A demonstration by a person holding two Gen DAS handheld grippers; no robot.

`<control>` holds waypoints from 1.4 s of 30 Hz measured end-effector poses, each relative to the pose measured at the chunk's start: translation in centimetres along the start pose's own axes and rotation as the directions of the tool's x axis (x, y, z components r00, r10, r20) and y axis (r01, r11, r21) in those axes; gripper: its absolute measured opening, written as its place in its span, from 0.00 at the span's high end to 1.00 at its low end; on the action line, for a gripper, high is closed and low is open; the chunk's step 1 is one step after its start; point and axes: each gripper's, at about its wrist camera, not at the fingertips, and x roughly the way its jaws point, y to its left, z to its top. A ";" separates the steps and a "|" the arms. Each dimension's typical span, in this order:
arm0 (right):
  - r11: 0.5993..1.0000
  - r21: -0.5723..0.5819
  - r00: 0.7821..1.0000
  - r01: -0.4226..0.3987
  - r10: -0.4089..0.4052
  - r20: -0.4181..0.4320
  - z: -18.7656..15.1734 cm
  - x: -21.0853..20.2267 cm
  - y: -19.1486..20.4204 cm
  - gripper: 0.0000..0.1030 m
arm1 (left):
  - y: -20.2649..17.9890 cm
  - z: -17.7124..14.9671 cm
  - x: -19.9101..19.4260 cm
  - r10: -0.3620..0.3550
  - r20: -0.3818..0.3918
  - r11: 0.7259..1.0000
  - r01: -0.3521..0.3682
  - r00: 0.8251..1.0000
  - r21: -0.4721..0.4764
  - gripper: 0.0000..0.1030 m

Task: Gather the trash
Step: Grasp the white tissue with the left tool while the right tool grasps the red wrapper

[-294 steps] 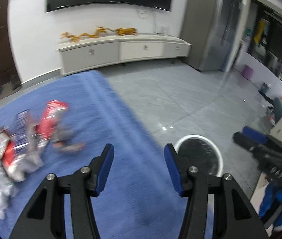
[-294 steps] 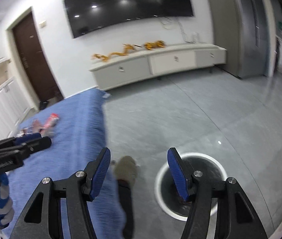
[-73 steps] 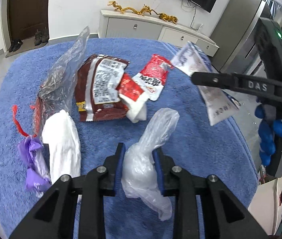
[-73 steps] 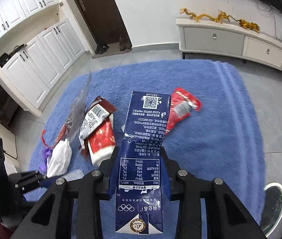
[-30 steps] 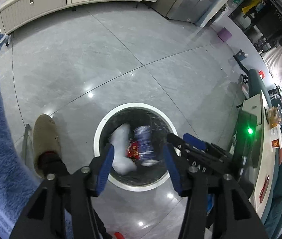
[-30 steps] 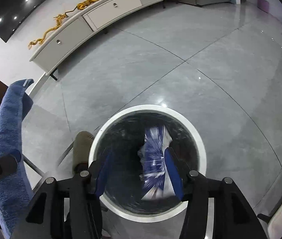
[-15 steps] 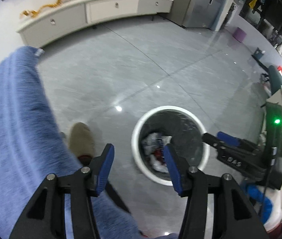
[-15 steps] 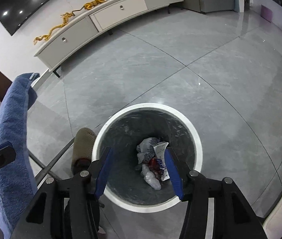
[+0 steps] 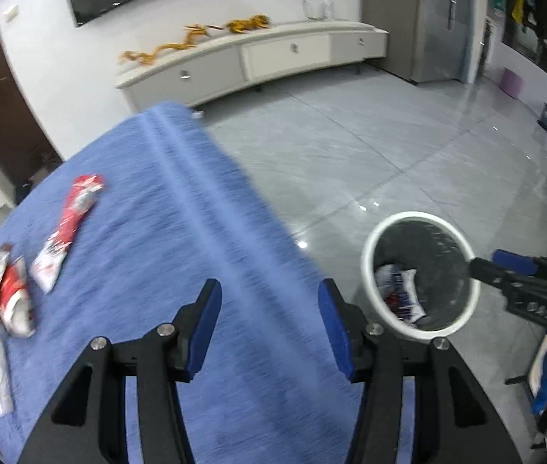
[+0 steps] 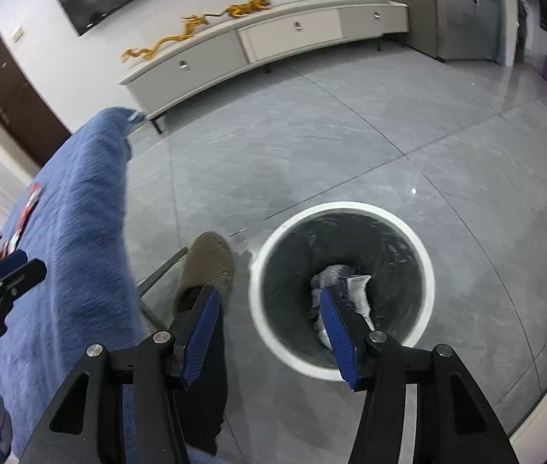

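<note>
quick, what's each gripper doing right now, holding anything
left gripper: open, holding nothing, over the blue cloth.
right gripper: open, holding nothing, above the bin.

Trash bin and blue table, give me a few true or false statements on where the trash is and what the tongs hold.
1. The trash bin is empty. False: crumpled wrappers lie at its bottom.
2. The left tongs are open with nothing between them. True.
3. A red wrapper lies on the blue cloth. True.
4. The right tongs grip a carton. False: they are open and hold nothing.
5. The bin stands on the blue cloth. False: it stands on the grey floor beside the table.
6. More trash waits on the cloth at its left edge. True.
</note>
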 end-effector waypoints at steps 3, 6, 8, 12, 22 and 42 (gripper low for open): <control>1.000 -0.025 1.000 -0.009 0.009 -0.002 -0.6 -0.4 1.6 0.49 | 2.8 -1.3 -0.9 0.045 0.007 0.998 -0.045 0.999 -0.040 0.51; 0.999 -0.047 1.000 -0.020 0.020 -0.007 -0.9 -0.7 3.1 0.49 | 5.3 -2.3 -1.7 0.094 0.020 0.993 -0.092 0.995 -0.072 0.51; 0.998 -0.061 1.000 -0.027 0.026 -0.008 -1.1 -0.9 4.2 0.49 | 6.9 -3.1 -2.5 0.120 0.029 0.989 -0.116 0.992 -0.094 0.50; 0.995 -0.094 0.999 -0.040 0.039 -0.010 -1.1 -1.4 6.6 0.48 | 9.8 -4.2 -3.6 0.146 0.041 0.981 -0.140 0.988 -0.132 0.44; 0.983 -0.169 0.998 -0.068 0.069 0.003 -0.2 -3.0 12.3 0.47 | 14.7 -7.5 -4.8 0.153 0.042 0.970 -0.142 0.987 -0.195 0.44; 0.904 -0.326 0.960 -0.275 0.242 -0.140 2.8 4.0 30.0 0.45 | 31.7 -14.2 -4.6 0.241 0.008 0.872 -0.213 0.971 -0.441 0.44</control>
